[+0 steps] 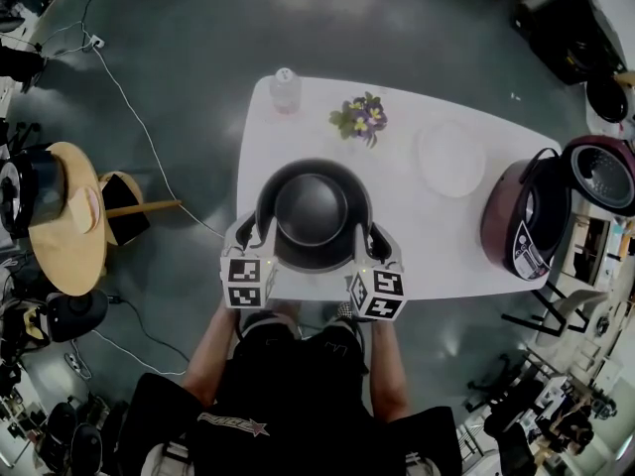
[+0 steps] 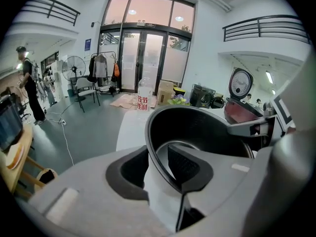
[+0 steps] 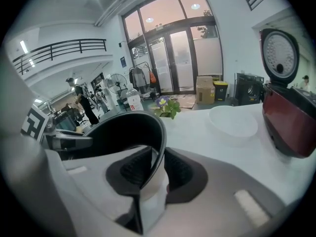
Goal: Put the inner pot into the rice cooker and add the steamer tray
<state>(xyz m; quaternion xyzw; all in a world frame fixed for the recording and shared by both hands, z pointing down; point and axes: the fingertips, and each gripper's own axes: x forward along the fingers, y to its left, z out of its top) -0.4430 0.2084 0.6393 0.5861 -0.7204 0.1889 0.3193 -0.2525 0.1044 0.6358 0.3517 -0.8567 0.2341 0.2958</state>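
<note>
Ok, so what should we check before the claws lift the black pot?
1. The left claw straddles the inner pot rim: ok.
2. Its squeeze is tight: cannot tell.
3. The right claw pinches the rim: ok.
4. The rice cooker lid is open: ok.
5. The cooker is empty inside: cannot tell.
6. The steamer tray lies clear of the pot: ok.

A clear bottle (image 1: 286, 89) stands at the white table's (image 1: 437, 236) far left corner, with a little bunch of flowers (image 1: 361, 120) near it along the far edge. A round wooden side table (image 1: 69, 221) stands well off the left edge.
</note>
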